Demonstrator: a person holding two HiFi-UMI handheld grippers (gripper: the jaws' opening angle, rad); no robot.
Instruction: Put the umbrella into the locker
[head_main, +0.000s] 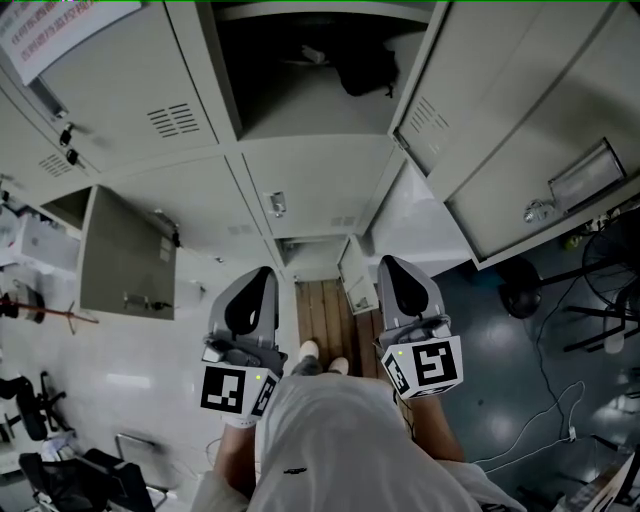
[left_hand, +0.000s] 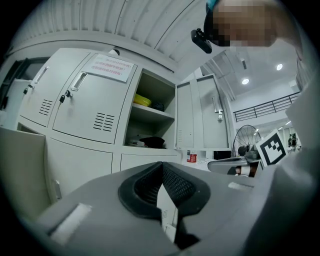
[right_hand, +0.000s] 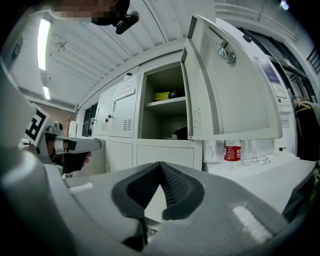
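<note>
A black bundle (head_main: 365, 70) that looks like a folded umbrella lies on the lower shelf of the open locker (head_main: 300, 110). It also shows in the left gripper view (left_hand: 150, 142) and, partly behind the door, in the right gripper view (right_hand: 181, 133). My left gripper (head_main: 262, 272) (left_hand: 161, 165) and right gripper (head_main: 392, 262) (right_hand: 160, 165) hang low in front of my body, pointing level at the lockers. Both are shut with nothing between the pads and stand well away from the shelf.
The locker's door (head_main: 500, 110) (right_hand: 230, 90) stands wide open to the right. A yellow thing (left_hand: 142, 100) sits on the upper shelf. Lower small doors (head_main: 125, 255) (head_main: 355, 275) hang open. A red-labelled bottle (right_hand: 232, 150) and glasses (right_hand: 255, 160) rest on a white counter; a fan (head_main: 530, 285) stands at right.
</note>
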